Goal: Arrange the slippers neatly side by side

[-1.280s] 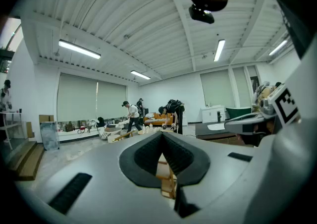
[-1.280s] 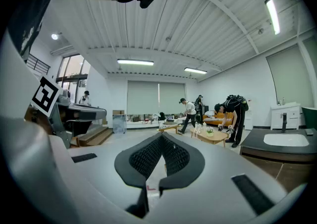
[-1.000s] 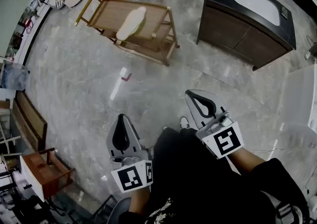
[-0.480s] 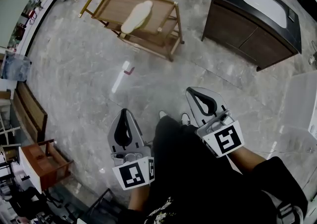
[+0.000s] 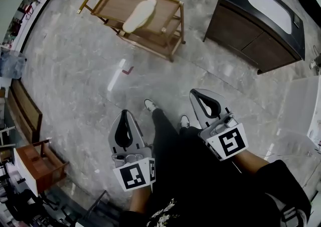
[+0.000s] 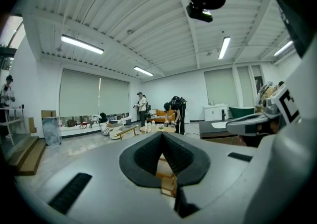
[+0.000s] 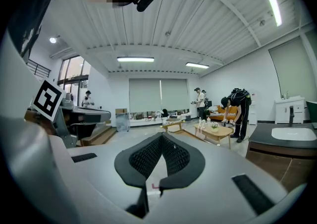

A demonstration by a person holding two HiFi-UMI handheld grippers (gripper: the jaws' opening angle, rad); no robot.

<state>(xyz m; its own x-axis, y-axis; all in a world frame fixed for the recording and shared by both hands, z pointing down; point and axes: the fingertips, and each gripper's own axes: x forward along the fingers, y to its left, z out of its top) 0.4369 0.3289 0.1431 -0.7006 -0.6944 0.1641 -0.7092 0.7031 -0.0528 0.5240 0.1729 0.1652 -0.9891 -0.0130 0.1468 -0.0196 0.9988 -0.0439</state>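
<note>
My left hand-held gripper is pressed together with nothing in it; its own view shows the pads meeting at the tip; my right hand-held gripper is likewise pressed together and empty; both point toward 12 o'clock, almost level, above the grey marble floor; a white shoe shows between them; a red mark lies on the floor at 12 o'clock; beyond it, at 12 o'clock, one cream slipper lies on a low wooden bench; a dark cabinet with a white basin stands at 2 o'clock.
</note>
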